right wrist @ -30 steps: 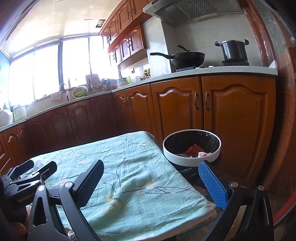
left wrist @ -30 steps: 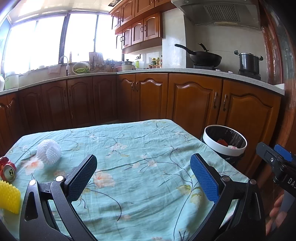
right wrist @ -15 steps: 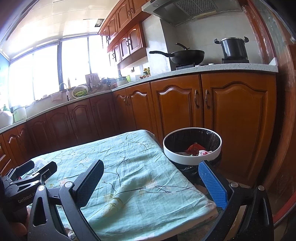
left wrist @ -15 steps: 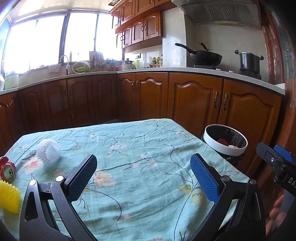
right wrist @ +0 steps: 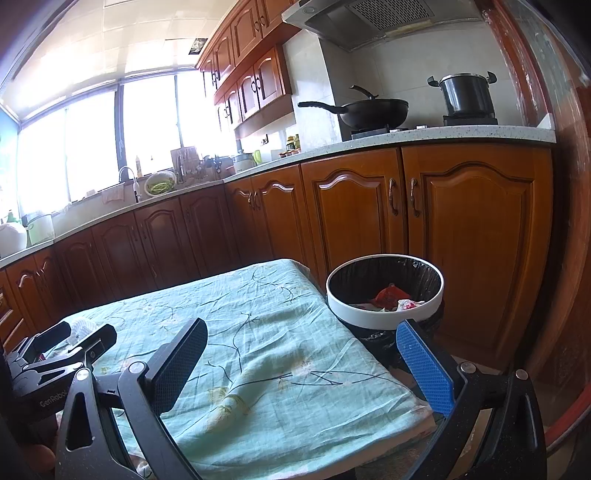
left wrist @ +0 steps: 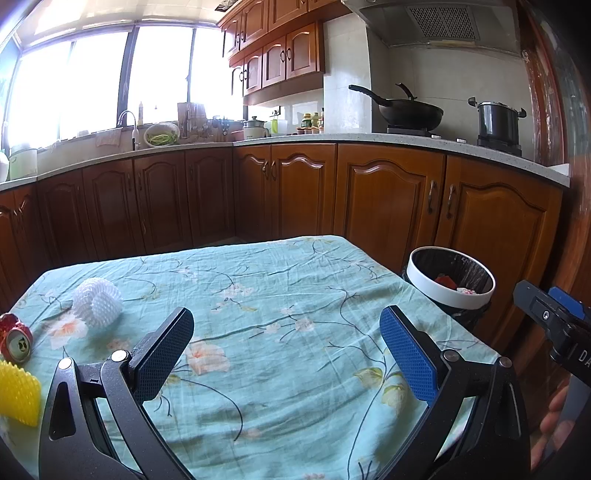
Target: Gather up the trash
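A home kitchen. Shown by an L-shaped run of brown wooden cabinets (left wrist: 388, 195) under a pale speckled countertop (left wrist: 406, 138), with matching wall cabinets (left wrist: 280, 55) above. On the hob, a black wok (left wrist: 410, 110) and a dark lidded stockpot (left wrist: 496, 120), beneath a metal extractor hood (left wrist: 436, 22). Along the window (left wrist: 92, 77): a curved sink tap (left wrist: 129, 123), a colander of something green, perhaps vegetables (left wrist: 161, 134), a knife block (left wrist: 190, 114) and small bottles (left wrist: 312, 120). In front, a table under a teal floral cloth (left wrist: 280, 295), beside it a bag-lined waste bin (right wrist: 384, 295) with scraps inside.
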Motion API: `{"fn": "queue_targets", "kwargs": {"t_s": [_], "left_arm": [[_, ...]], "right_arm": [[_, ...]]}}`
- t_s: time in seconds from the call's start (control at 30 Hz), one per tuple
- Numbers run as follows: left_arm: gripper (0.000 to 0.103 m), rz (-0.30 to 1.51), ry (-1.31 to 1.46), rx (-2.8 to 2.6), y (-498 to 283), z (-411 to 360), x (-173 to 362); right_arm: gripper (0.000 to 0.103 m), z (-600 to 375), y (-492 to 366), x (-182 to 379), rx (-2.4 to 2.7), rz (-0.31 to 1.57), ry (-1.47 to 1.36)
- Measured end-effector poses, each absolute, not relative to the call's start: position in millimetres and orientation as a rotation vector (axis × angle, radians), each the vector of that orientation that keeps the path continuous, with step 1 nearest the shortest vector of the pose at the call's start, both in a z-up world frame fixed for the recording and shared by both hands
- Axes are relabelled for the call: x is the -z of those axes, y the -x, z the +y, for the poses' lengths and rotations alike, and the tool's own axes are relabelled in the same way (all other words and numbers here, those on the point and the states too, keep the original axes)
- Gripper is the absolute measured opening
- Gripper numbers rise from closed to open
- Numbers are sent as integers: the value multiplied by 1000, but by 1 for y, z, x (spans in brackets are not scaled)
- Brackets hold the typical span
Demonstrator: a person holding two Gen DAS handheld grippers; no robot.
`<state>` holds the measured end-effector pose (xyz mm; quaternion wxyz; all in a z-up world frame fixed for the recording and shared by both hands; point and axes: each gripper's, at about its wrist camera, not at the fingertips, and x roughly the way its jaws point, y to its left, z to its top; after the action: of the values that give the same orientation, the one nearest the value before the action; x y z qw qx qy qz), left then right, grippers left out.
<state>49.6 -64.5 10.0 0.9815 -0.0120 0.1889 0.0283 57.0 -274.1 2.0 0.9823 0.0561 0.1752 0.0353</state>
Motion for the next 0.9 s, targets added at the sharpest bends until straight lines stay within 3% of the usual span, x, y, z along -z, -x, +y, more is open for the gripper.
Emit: {"fn": "queue_targets", "kwargs": {"t_s": [0.9], "left_arm": [[103, 421, 27, -34, -61, -60, -9]], "right_arm": [[103, -277, -77, 0, -82, 402, -132]]}}
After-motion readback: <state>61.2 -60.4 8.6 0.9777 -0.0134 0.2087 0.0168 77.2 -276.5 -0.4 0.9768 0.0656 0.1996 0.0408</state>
